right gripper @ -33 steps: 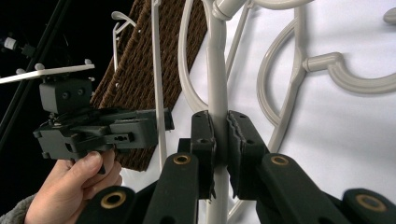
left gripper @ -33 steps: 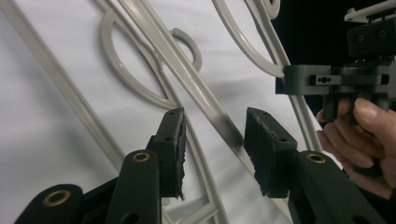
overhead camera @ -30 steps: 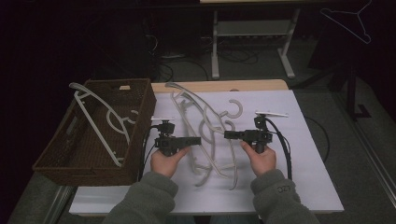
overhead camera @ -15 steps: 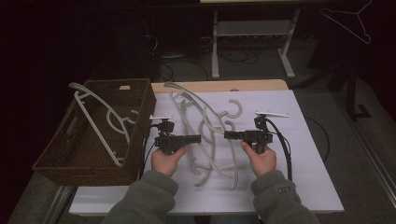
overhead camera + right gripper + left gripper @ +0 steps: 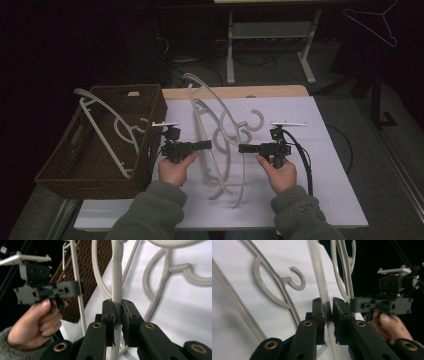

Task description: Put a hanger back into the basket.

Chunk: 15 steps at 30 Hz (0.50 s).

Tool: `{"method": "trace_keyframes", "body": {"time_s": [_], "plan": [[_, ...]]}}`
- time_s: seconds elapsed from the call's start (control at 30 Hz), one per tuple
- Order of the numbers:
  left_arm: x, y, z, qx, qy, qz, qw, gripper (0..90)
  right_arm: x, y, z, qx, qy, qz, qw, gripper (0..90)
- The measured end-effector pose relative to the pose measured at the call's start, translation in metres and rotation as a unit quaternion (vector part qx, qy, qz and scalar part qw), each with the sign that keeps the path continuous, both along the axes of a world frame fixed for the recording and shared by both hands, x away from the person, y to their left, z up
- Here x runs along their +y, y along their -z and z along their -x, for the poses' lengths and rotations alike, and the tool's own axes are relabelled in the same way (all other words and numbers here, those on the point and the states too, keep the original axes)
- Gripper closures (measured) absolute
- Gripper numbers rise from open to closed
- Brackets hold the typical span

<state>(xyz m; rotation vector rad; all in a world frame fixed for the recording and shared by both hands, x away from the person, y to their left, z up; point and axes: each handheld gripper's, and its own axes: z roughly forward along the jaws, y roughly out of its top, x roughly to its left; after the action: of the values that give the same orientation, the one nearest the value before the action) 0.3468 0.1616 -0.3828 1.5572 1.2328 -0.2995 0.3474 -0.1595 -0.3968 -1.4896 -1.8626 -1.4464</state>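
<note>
Over the white worktop (image 5: 325, 165), the left gripper (image 5: 327, 312), jaws just closed, and the right gripper (image 5: 118, 312) each clamp a bar of the tangled beige hangers (image 5: 220, 135); separating them cleanly likely calls for slow, level pulling apart.

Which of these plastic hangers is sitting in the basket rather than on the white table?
The lone hanger at the left, propped across the brown wicker basket. The other hangers lie tangled on the white table between the two grippers.
</note>
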Motion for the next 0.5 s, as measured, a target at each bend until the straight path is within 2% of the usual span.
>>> {"method": "trace_keyframes", "body": {"time_s": [0.17, 0.2, 0.23, 0.27, 0.33, 0.43, 0.5], "plan": [[0.0035, -0.0024, 0.0006, 0.01, 0.005, 0.03, 0.9995, 85.4, 0.0037, 0.0013, 0.0028, -0.008, -0.01, 0.019, 0.9997, 79.5], [0.0039, -0.0032, 0.0008, 0.012, 0.008, 0.035, 0.9993, 85.6, 0.0047, 0.0016, 0.0033, -0.014, -0.008, 0.032, 0.9994, 81.3], [0.0045, -0.0041, 0.0011, 0.01, 0.008, 0.031, 0.9994, 85.7, 0.0045, 0.001, 0.0042, -0.014, -0.011, 0.039, 0.9991, 82.7], [0.0049, -0.0046, 0.0012, 0.011, 0.01, 0.031, 0.9994, 85.7, 0.0038, 0.0015, 0.0044, -0.016, -0.013, 0.033, 0.9993, 86.0], [0.0063, -0.0041, 0.0008, 0.016, 0.012, 0.035, 0.9992, 85.7, 0.0021, -0.0002, 0.0056, -0.028, -0.011, 0.023, 0.9993, 81.6], [0.0084, -0.0056, 0.0008, 0.017, 0.011, 0.031, 0.9993, 85.8, -0.0001, -0.003, 0.0077, -0.027, -0.014, 0.025, 0.9992, 76.9], [0.0106, -0.0069, 0.0005, 0.019, 0.016, 0.035, 0.9991, 85.9, -0.003, -0.0037, 0.009, -0.036, -0.014, 0.033, 0.9987, 75.1]]}}
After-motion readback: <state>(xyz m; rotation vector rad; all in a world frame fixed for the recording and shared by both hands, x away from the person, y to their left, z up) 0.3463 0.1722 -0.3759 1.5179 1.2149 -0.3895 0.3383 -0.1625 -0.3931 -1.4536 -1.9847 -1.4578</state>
